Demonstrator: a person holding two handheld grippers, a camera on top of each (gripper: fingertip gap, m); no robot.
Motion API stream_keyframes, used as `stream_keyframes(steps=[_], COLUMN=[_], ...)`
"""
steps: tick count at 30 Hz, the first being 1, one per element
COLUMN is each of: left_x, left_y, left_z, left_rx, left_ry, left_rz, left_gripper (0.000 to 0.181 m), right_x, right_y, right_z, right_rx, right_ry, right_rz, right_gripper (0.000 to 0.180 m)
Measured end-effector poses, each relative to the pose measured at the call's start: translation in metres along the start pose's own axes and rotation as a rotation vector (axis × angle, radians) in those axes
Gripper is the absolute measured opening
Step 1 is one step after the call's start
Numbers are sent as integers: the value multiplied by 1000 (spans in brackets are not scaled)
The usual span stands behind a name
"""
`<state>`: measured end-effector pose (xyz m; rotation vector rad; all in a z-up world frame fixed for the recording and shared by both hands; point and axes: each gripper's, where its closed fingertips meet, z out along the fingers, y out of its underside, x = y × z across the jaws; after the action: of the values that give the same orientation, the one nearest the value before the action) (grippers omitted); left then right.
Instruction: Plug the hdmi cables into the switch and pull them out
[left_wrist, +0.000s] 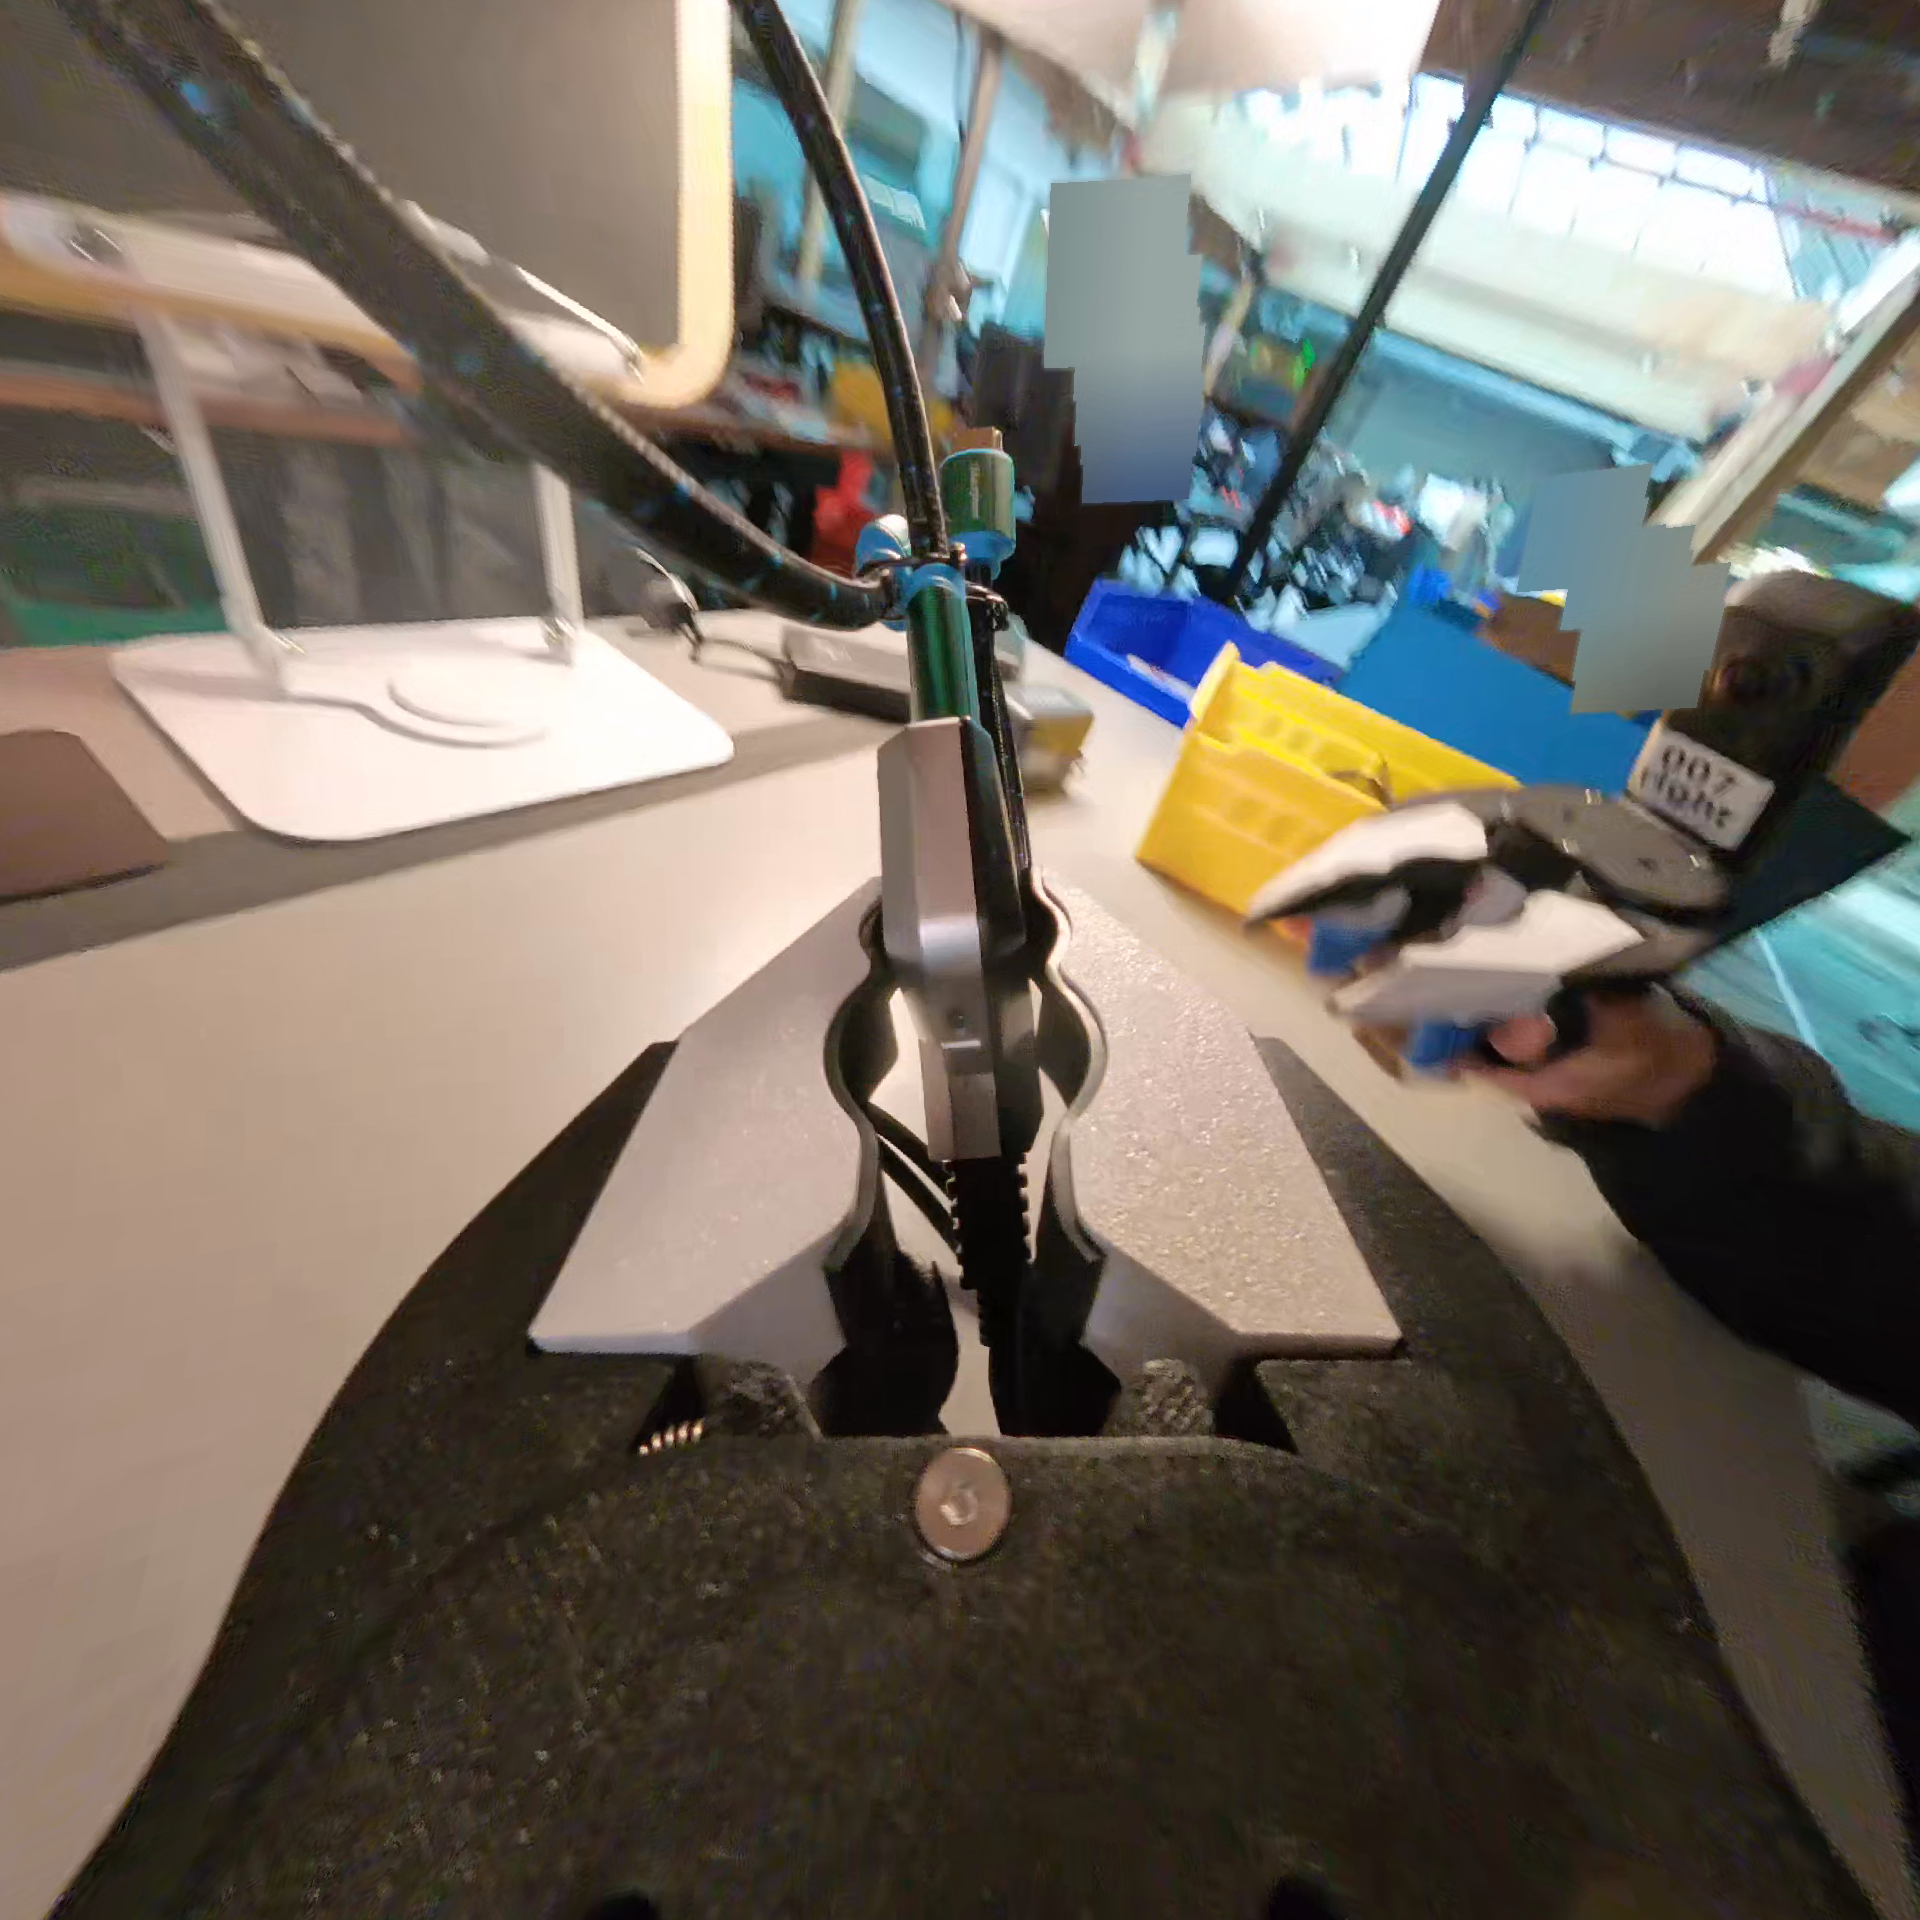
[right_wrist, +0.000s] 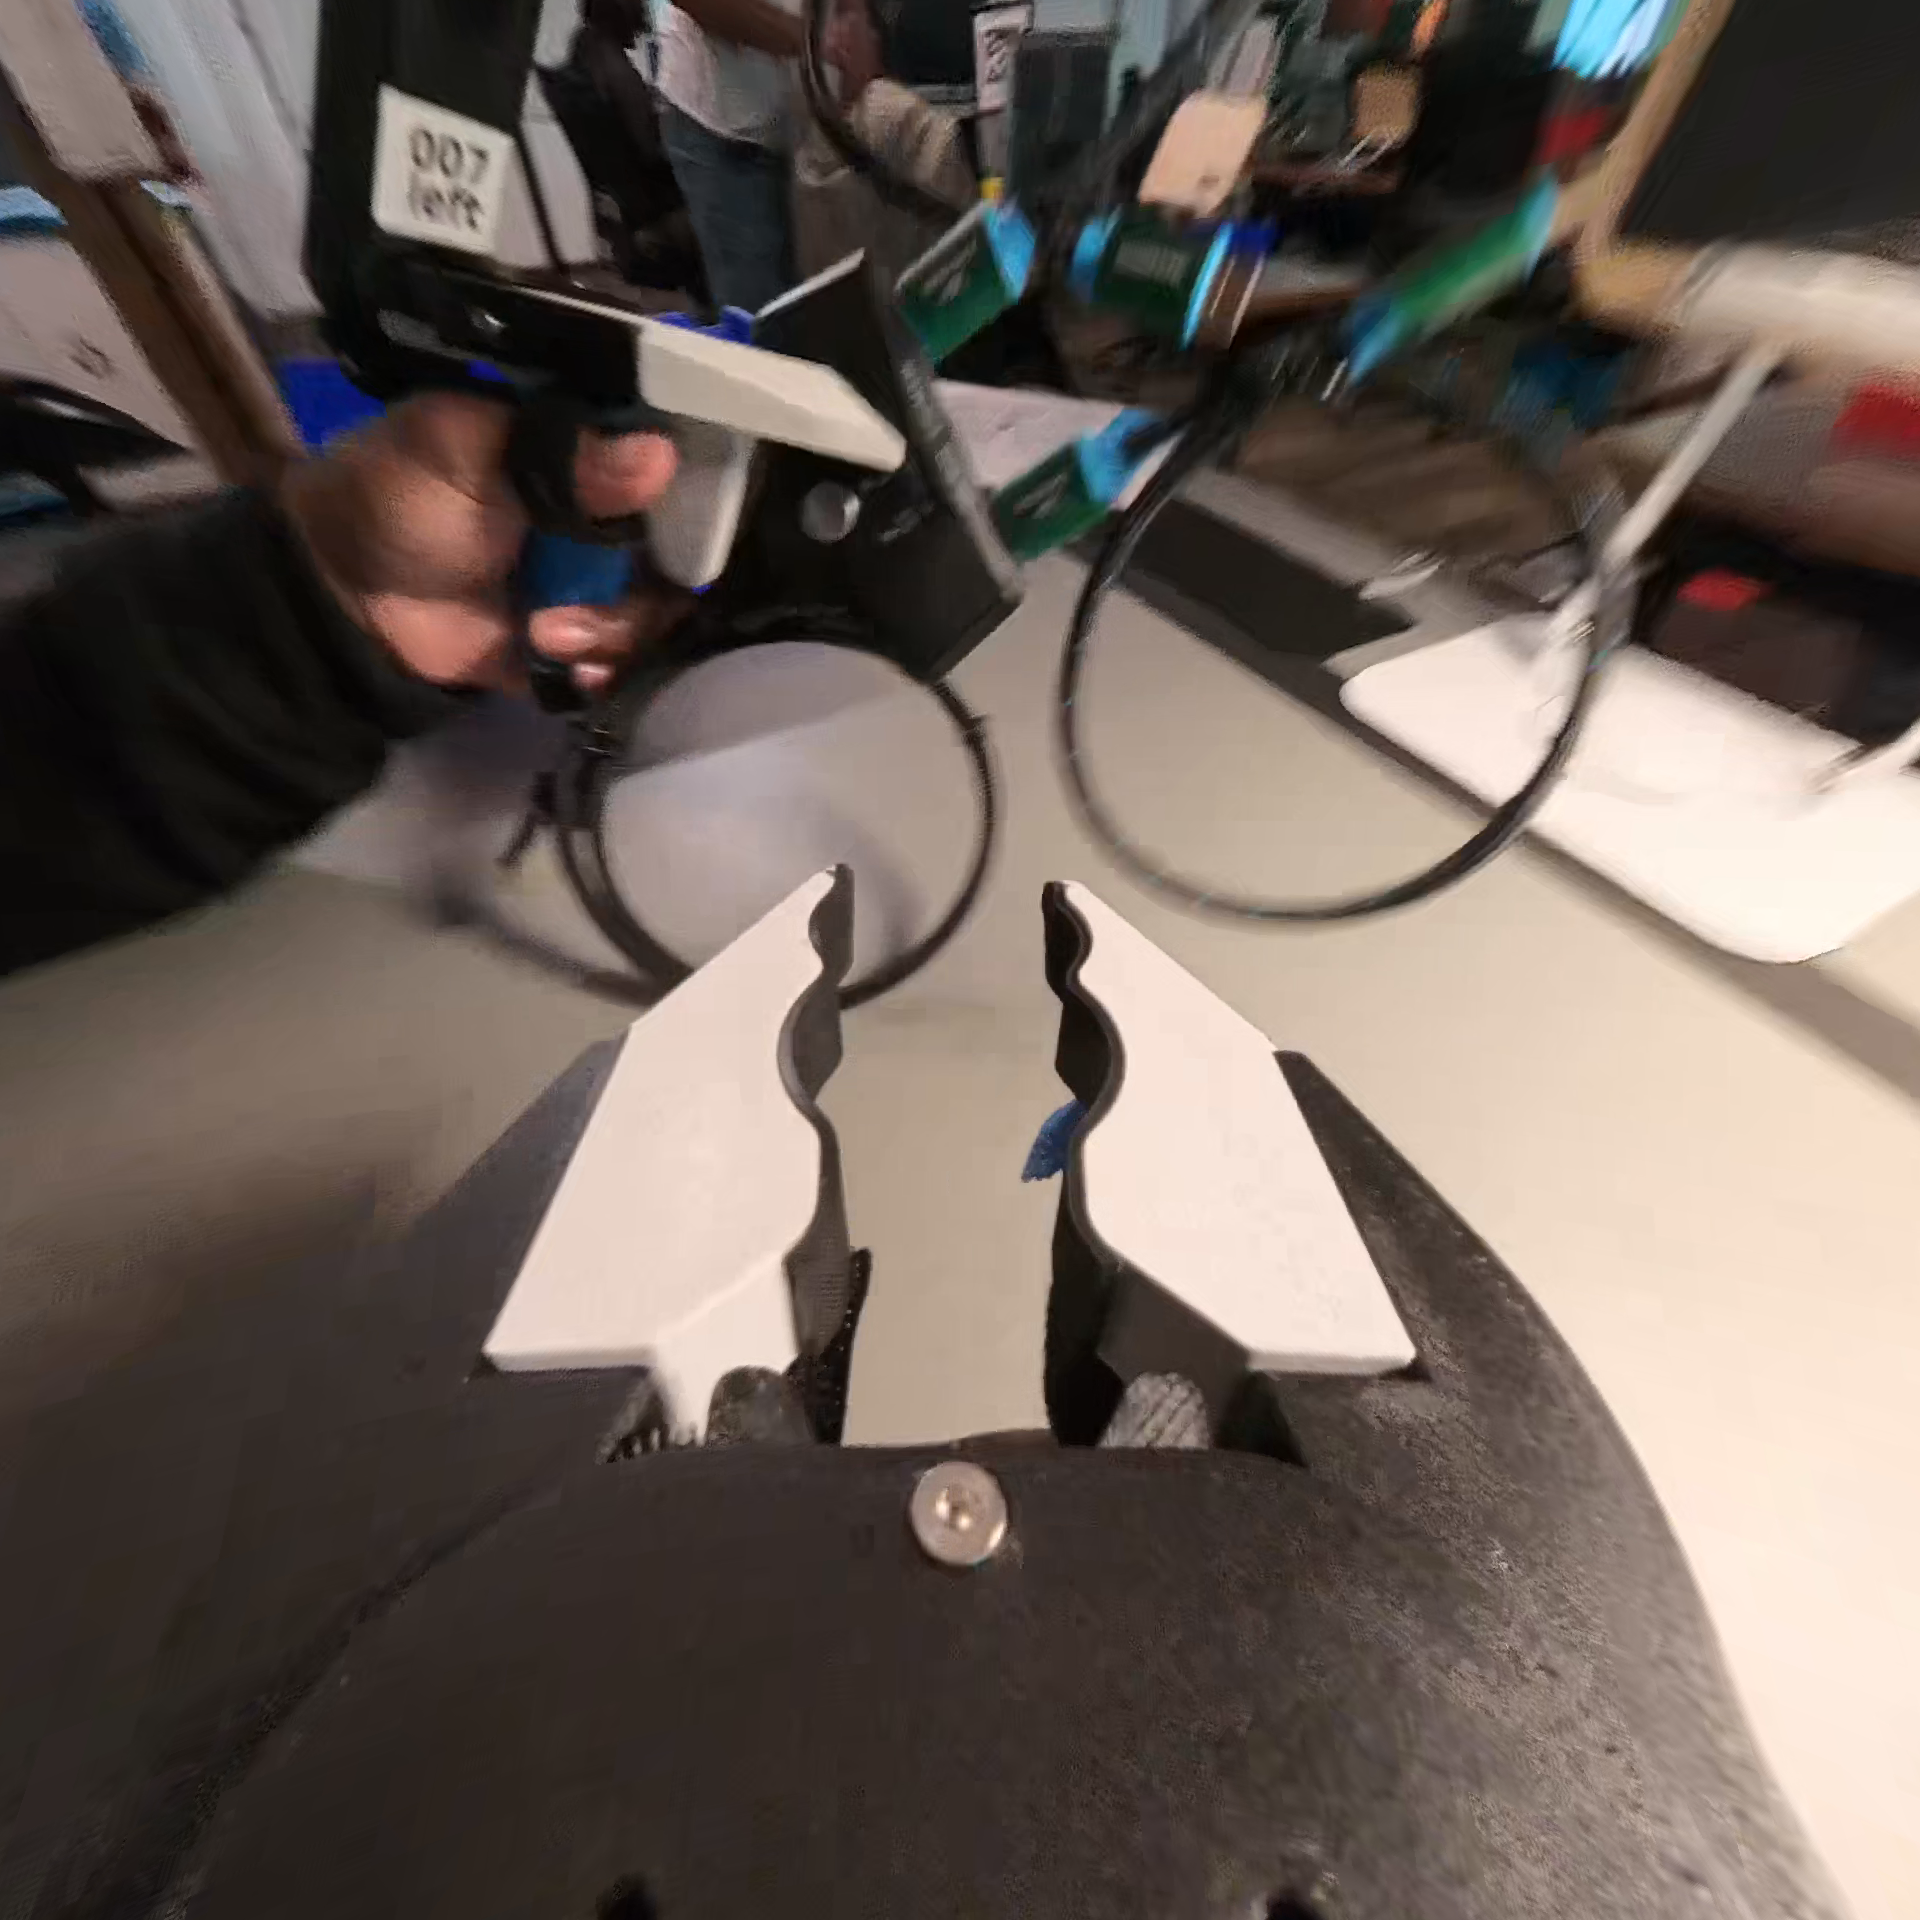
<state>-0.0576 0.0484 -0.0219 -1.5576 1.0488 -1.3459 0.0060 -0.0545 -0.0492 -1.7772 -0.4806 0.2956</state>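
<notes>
In the left wrist view my left gripper (left_wrist: 966, 914) is shut on the HDMI switch (left_wrist: 935, 831), a slim silver and black box seen edge-on and held above the table. Green HDMI plugs (left_wrist: 971, 494) with black braided cables (left_wrist: 436, 301) stick out of its far end. In the right wrist view my right gripper (right_wrist: 945, 883) is open and empty above the grey table (right_wrist: 1351, 1195). The left gripper (right_wrist: 831, 416) shows there at upper left, holding the switch (right_wrist: 935, 499) with a green plug (right_wrist: 1049, 499) in it. More green plugs (right_wrist: 1143, 260) hang blurred to the right. The right gripper (left_wrist: 1299, 956) also shows in the left wrist view.
A monitor on a white stand base (left_wrist: 416, 717) stands at the back left, and its base shows in the right wrist view (right_wrist: 1662, 790). A yellow bin (left_wrist: 1299, 790) and blue bins (left_wrist: 1164, 634) sit at the back right. Black cable loops (right_wrist: 1320, 727) hang down toward the table. Spacing between my two grippers at the tips: around 12 centimetres.
</notes>
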Motion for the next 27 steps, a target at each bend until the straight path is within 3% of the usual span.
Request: stream_keyframes(steps=[4, 7, 11, 15, 18, 21, 23, 25, 27], left_x=[29, 51, 70, 81, 88, 82, 73, 51, 23], left_y=[19, 40, 65, 89, 107, 126, 131, 119, 91], left_z=[-6, -8, -10, -12, -9, -1, 10, 25, 30], left_rx=[-254, -424, -590, -690, -736, -775, -750, -657, -526], left_ry=[144, 268, 475, 683, 780, 770, 689, 503, 275], left_rz=[-27, -39, -95, -143, -156, -161, -163, -114, -25], left_gripper=[20, 20, 20, 20, 21, 22, 34, 57, 68], right_x=[5, -21, -41, -57, -63, -55, -51, -45, -37], right_y=[-36, -38, 7, 53, 79, 90, 96, 105, 114], right_z=[-6, -5, -6, -2, 6, 11, 10, 9, 8], right_rx=[36, -18, -230, -359, -410, -402, -386, -401, -418], right_ry=[107, 10, -105, -189, -196, -150, -151, -145, -123], right_rz=[-289, -488, -694, -746, -791, -777, -726, -667, -613], right_gripper=[43, 48, 51, 50, 29, 12, 11, 10, 9])
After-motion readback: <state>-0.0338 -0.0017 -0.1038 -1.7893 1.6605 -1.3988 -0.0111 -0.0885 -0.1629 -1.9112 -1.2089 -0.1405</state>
